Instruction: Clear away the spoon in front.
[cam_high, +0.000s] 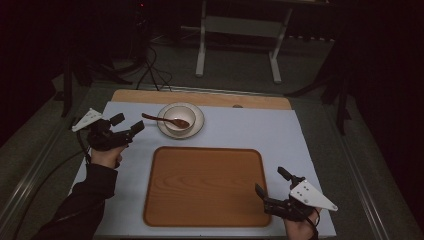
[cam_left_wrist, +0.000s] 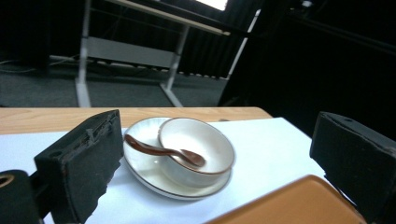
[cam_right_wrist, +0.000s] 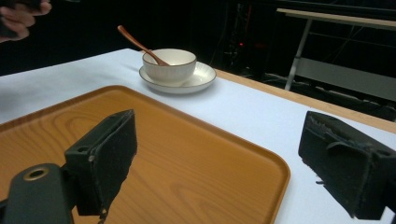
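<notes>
Both grippers empty and spread over a set table.

We see our left gripper (cam_high: 123, 128) released beside the cream ceramic bowl (cam_high: 179, 118), which sits on a matching saucer (cam_high: 196, 129) behind the empty brown wooden tray (cam_high: 205, 186); our right gripper (cam_high: 272, 186) gapes at the tray's near right corner. The brown wooden spoon (cam_high: 162, 119) leans loose in the bowl, so we judge a nudge could tip it out. We read no writing anywhere.
</notes>
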